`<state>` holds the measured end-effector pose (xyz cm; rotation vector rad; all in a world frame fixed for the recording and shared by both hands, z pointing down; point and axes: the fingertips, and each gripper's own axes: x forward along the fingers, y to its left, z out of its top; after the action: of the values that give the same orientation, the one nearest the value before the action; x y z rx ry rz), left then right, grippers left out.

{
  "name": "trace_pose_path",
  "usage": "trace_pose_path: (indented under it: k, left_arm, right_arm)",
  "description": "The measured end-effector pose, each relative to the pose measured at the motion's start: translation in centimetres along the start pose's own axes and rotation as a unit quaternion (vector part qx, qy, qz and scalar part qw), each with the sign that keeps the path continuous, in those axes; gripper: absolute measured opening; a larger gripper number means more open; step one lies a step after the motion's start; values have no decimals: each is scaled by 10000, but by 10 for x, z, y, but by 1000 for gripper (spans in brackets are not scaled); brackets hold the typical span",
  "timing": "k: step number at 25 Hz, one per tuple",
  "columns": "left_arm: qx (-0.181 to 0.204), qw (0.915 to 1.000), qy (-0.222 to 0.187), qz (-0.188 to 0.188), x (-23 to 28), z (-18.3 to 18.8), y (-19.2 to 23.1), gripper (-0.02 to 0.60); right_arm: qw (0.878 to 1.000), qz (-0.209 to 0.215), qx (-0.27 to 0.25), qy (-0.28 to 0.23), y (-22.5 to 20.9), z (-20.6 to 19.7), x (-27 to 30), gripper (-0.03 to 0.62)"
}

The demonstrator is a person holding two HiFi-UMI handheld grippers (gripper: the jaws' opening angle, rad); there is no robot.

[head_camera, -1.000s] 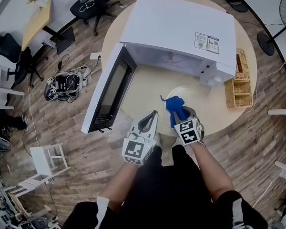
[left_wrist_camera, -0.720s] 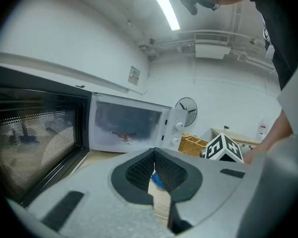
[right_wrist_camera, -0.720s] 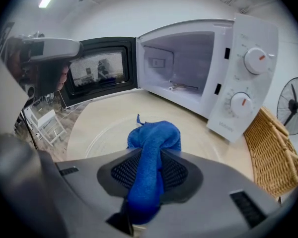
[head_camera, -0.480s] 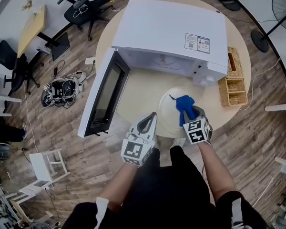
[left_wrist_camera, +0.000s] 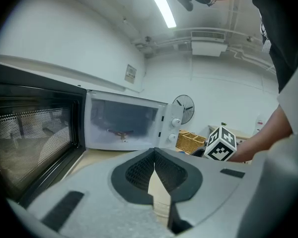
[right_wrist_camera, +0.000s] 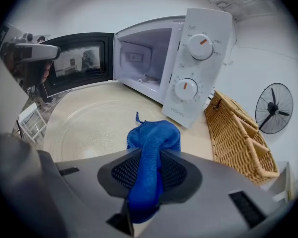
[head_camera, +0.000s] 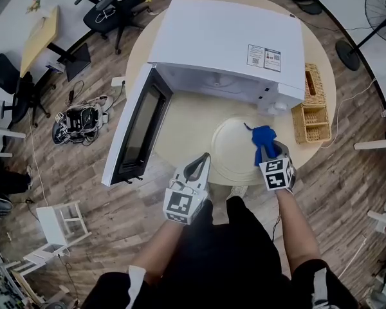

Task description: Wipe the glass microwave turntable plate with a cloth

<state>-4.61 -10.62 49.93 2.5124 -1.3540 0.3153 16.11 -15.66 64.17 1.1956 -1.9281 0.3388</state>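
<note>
The clear glass turntable plate (head_camera: 235, 150) lies flat on the round table in front of the open microwave (head_camera: 231, 37). My right gripper (head_camera: 266, 149) is shut on a bunched blue cloth (head_camera: 264, 136), whose free end rests on the plate's right rim. From the right gripper view, the cloth (right_wrist_camera: 154, 138) hangs out between the jaws over the plate (right_wrist_camera: 89, 128), close to the microwave's control panel (right_wrist_camera: 193, 63). My left gripper (head_camera: 203, 159) hovers at the table's near edge left of the plate, its jaws together and nothing in them (left_wrist_camera: 154, 155).
The microwave door (head_camera: 138, 131) swings out to the left over the table edge. A wicker basket (head_camera: 314, 111) stands at the table's right edge, beside the microwave. Office chairs, cables and a fan (head_camera: 383, 8) are on the wood floor around the table.
My right gripper has dragged the blue cloth rightward across the plate, from its left part to its right rim. The left gripper has stayed put.
</note>
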Motion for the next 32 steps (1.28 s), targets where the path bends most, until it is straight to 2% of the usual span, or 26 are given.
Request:
trace_pose_path:
  k: [7, 13, 19, 28, 32]
  left_arm:
    - [-26, 10000, -56, -60, 2, 1, -6, 6]
    - [-30, 10000, -40, -18, -1, -1, -3, 6]
    - [-18, 10000, -51, 27, -4, 0, -2, 6]
    - [25, 10000, 15, 93, -21, -5, 1, 6]
    - [-8, 9999, 37, 141, -27, -10, 4, 6]
  right_arm:
    - [9997, -242, -16, -8, -22, -6, -7, 87]
    - [9992, -105, 129, -373, -14, 9, -28, 87]
    - [9960, 377, 361, -730, 27, 36, -51, 84]
    - [9881, 1289, 564, -624, 112, 37, -44, 86]
    - [9844, 1612, 421, -567, 145, 41, -36, 87]
